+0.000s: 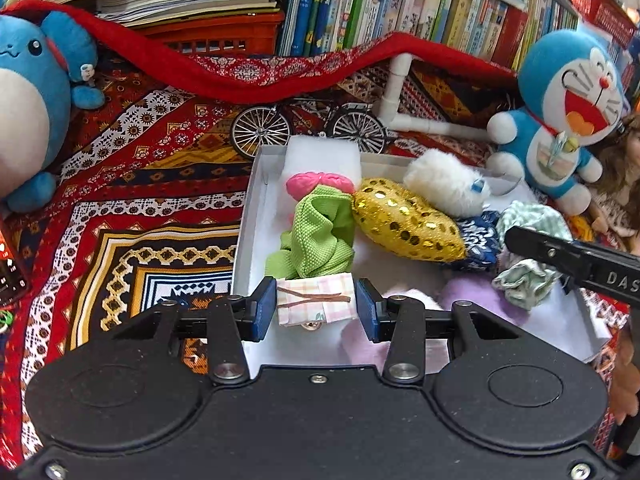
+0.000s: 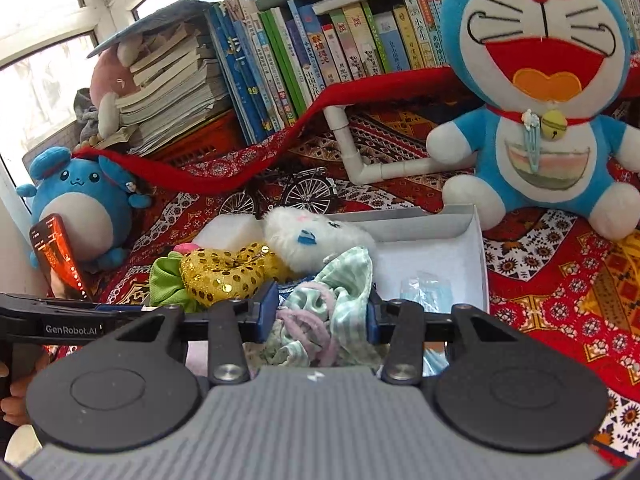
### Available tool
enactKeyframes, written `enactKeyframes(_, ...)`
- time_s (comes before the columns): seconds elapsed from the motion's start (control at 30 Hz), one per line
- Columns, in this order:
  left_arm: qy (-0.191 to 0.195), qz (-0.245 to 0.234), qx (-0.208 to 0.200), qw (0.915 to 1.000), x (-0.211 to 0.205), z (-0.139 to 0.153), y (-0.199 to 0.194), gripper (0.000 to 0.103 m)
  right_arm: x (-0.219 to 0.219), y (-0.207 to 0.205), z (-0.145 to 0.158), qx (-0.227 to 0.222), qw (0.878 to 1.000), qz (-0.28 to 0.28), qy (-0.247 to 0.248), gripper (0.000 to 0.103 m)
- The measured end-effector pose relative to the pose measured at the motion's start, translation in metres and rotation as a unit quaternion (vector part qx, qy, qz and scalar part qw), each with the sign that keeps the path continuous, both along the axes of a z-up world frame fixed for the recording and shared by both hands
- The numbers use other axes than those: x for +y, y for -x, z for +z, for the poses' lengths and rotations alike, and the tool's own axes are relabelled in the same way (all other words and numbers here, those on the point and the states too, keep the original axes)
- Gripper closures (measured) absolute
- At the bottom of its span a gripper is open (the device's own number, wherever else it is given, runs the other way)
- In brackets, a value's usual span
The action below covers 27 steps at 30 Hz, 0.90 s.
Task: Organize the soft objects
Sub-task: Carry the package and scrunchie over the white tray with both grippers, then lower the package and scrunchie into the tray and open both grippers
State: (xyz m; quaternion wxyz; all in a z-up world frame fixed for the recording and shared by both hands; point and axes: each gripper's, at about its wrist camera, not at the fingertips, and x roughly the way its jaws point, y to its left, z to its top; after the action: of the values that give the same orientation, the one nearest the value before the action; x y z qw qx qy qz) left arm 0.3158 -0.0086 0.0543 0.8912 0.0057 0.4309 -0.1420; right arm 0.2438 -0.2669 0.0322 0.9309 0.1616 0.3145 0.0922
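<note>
Soft objects are piling up in the white box [image 1: 256, 216], and while your left gripper [image 1: 316, 306] is pinching a checked pouch [image 1: 316, 300] at six o'clock and your right gripper [image 2: 322, 314] is clamping a striped cloth [image 2: 340, 280], you are risking snagging neighbours.

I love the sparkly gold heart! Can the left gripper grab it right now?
Probably not yet. The left gripper is shut on a small checked pouch, so its jaws are full. The gold heart lies uncovered in the white box just ahead.
</note>
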Motion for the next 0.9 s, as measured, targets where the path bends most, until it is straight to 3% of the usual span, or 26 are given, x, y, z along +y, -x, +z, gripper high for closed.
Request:
enactKeyframes(0.57,-0.018,-0.005,0.013,0.9997,-0.003,-0.011,-0.007,0.063,-0.006,0.012,-0.006,0.008,1.0,0.011,0.003,0.055)
enactKeyframes(0.9,-0.026,-0.003,0.028,0.9993,-0.001,-0.018,-0.009,0.068,-0.003,0.021,-0.007,0.017,0.999,0.027,0.021,0.053)
